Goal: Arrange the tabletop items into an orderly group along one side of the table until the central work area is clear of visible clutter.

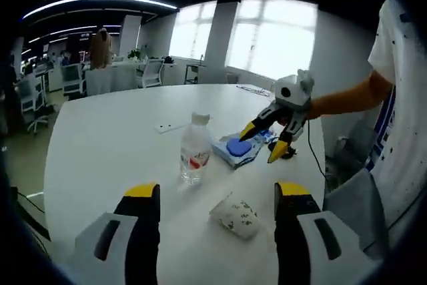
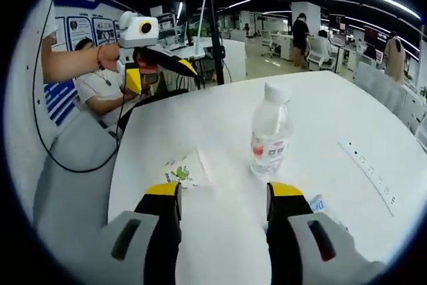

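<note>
A clear water bottle (image 1: 195, 148) (image 2: 270, 135) with a white cap and red label stands upright mid-table. A white paper cup (image 1: 235, 215) (image 2: 185, 168) with green print lies on its side near the table edge. A blue packet (image 1: 240, 148) (image 2: 317, 203) lies flat beyond the bottle. My left gripper (image 1: 217, 195) (image 2: 160, 75) is open and hangs above the table edge, with the cup on the table below its jaws, untouched. My right gripper (image 2: 225, 191) (image 1: 263, 143) is open just over the blue packet, holding nothing.
A white power strip (image 1: 172, 125) (image 2: 370, 168) lies on the white table (image 1: 113, 138). A black cable (image 1: 297, 151) runs off the edge by the packet. A seated person (image 2: 100, 88) is close to the table edge. Office desks and chairs stand beyond.
</note>
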`<act>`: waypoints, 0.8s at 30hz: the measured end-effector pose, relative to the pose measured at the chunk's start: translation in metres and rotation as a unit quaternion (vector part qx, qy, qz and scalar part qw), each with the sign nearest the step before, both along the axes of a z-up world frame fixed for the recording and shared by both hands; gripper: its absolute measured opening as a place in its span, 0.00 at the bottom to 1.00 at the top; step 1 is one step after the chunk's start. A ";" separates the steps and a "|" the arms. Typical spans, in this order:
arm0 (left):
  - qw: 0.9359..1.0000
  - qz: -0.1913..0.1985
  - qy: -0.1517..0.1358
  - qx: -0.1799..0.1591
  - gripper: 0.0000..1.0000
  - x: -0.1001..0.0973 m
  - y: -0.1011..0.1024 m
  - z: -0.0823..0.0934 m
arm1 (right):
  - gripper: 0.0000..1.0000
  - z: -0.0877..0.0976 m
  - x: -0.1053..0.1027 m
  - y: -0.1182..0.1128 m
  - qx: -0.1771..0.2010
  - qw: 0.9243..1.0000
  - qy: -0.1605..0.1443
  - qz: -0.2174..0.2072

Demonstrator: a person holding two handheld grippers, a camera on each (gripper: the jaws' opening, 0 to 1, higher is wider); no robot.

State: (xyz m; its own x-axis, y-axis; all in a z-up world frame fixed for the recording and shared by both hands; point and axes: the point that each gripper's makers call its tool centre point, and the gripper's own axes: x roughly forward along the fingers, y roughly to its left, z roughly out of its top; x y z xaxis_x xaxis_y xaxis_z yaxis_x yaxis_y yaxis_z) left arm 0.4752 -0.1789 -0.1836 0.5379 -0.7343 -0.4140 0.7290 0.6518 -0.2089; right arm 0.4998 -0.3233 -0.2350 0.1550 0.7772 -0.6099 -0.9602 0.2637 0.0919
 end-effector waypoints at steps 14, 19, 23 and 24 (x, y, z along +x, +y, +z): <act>0.999 0.036 0.027 -0.007 0.69 -0.018 0.017 -0.014 | 0.23 -0.028 -0.008 0.035 0.000 0.994 0.058 0.089; 0.999 0.040 0.032 -0.006 0.68 -0.020 0.020 -0.018 | 0.22 -0.030 -0.011 0.047 0.004 0.991 0.073 0.113; 0.998 0.043 0.036 -0.008 0.68 -0.020 0.019 -0.022 | 0.21 -0.031 -0.015 0.057 0.012 0.987 0.088 0.131; 0.998 0.043 0.036 -0.008 0.68 -0.020 0.019 -0.022 | 0.21 -0.031 -0.016 0.059 0.012 0.987 0.091 0.134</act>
State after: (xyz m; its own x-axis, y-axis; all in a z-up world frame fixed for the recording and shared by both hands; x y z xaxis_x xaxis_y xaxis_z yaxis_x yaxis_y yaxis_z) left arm 0.4555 -0.1597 -0.2058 0.5681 -0.6937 -0.4427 0.6532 0.7074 -0.2702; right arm 0.4838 -0.2645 -0.2665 -0.1683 0.7902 -0.5893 -0.9623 -0.0021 0.2721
